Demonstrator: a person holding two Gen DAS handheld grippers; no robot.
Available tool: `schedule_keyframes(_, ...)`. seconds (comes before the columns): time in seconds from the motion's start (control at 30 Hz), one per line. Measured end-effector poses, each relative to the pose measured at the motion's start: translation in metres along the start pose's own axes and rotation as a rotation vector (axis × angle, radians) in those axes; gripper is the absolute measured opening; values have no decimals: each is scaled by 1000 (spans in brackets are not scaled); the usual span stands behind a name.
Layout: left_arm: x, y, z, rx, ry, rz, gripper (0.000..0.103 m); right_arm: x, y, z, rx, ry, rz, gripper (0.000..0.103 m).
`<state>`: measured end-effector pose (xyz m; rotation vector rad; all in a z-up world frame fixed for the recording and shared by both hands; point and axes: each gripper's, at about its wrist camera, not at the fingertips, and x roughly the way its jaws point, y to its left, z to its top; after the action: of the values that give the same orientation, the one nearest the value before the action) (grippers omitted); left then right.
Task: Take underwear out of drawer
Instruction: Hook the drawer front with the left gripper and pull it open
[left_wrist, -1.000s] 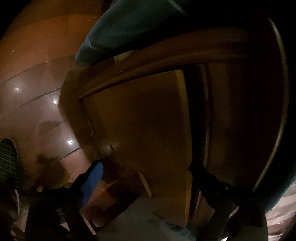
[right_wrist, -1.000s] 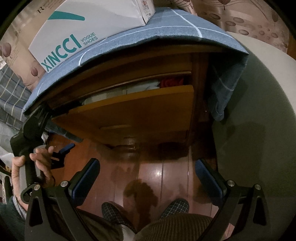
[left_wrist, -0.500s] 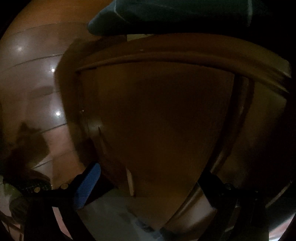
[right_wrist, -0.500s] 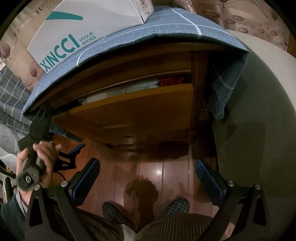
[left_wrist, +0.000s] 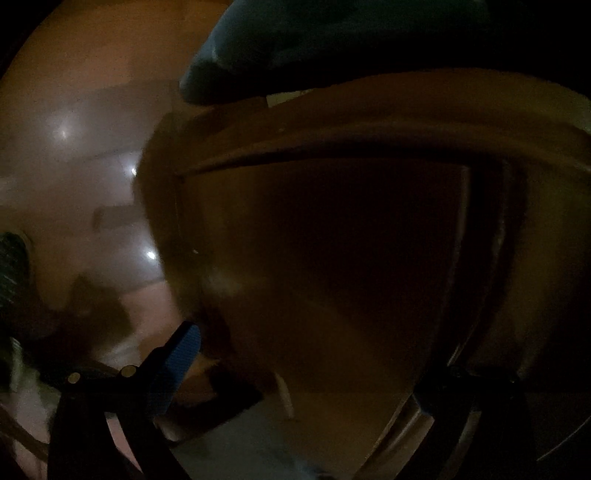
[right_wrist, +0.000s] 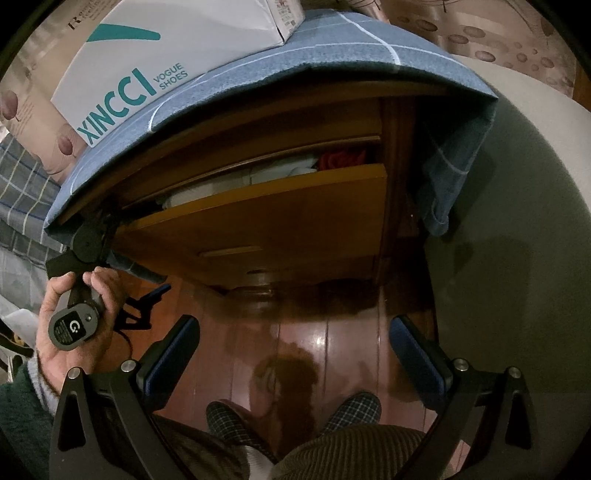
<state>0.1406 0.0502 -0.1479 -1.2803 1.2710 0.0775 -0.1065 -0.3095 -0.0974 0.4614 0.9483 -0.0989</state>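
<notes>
In the right wrist view the top wooden drawer (right_wrist: 280, 218) of a small cabinet stands pulled out. White folded cloth (right_wrist: 280, 173) and a red garment (right_wrist: 341, 159) lie inside it. My right gripper (right_wrist: 293, 354) is open and empty, held back above the floor in front of the drawer. My left gripper (right_wrist: 144, 306) is at the cabinet's left side, low by the drawer's corner. In the dark left wrist view the left gripper (left_wrist: 306, 365) is open, and the drawer's side panel (left_wrist: 332, 266) fills the space between its fingers.
A blue checked cloth (right_wrist: 303, 55) covers the cabinet top, with a white XINCCI shoe box (right_wrist: 177, 48) on it. A grey rounded surface (right_wrist: 517, 229) is to the right. The glossy wood floor (right_wrist: 332, 343) and the person's slippers (right_wrist: 354, 410) are below.
The left gripper has swung at the cabinet's left side and its view has shifted across the drawer's side. The drawer stands a little further out. The right gripper has barely moved.
</notes>
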Motion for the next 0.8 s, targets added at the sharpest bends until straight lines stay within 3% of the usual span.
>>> schedule_keyframes(0.13, -4, 5, 1, 33, 32, 37, 103, -1, 2, -1, 0, -4, -5, 102)
schedule_keyframes(0.23, -11, 8, -2, 114, 18, 90, 103, -1, 2, -2, 0, -6, -7, 102)
schedule_keyframes(0.57, -32, 5, -13, 347, 40, 306, 103, -1, 3, 1, 1, -13, -17, 102)
schedule_keyframes(0.8, -37, 7, -11, 435, 88, 388, 103, -3, 2, 2, 0, -23, -26, 102)
